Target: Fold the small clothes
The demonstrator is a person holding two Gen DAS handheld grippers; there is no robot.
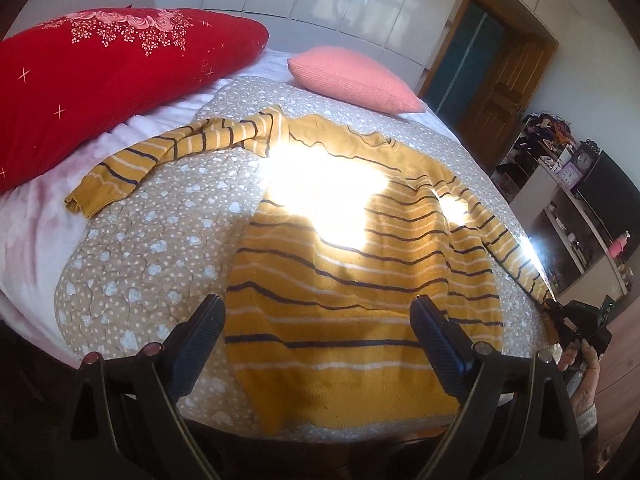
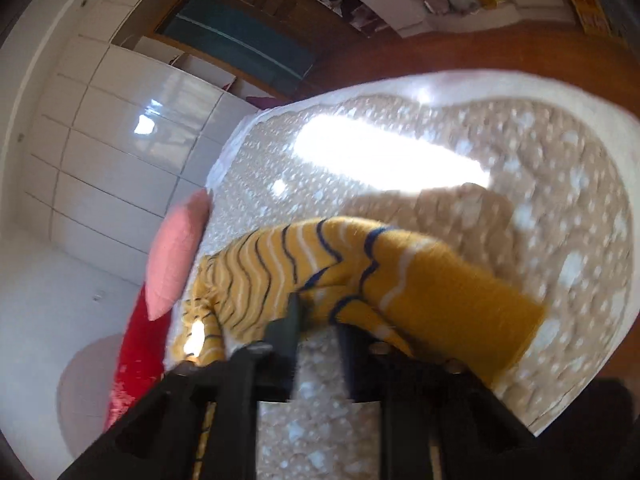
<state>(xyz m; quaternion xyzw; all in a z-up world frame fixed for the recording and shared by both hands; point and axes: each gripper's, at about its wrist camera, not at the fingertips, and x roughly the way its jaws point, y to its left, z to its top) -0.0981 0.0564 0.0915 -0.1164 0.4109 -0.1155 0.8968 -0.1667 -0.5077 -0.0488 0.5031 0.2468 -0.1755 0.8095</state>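
Observation:
A mustard-yellow sweater [image 1: 352, 280] with dark and white stripes lies flat on a tan dotted quilt [image 1: 152, 248]. Its left sleeve [image 1: 160, 156] stretches out to the left. Its right sleeve [image 1: 500, 236] runs down the right side. My left gripper [image 1: 320, 340] is open and empty, hovering above the sweater's hem. My right gripper [image 2: 318, 320] is shut on the right sleeve [image 2: 400, 276] near its cuff and holds it lifted off the quilt [image 2: 520, 184]. The right gripper also shows in the left wrist view [image 1: 576, 320] at the sleeve's end.
A big red pillow [image 1: 112, 80] and a pink pillow [image 1: 352, 76] lie at the bed's far end. White sheet [image 1: 36, 240] borders the quilt on the left. A shelf unit [image 1: 580, 216] and a wooden door [image 1: 492, 80] stand to the right.

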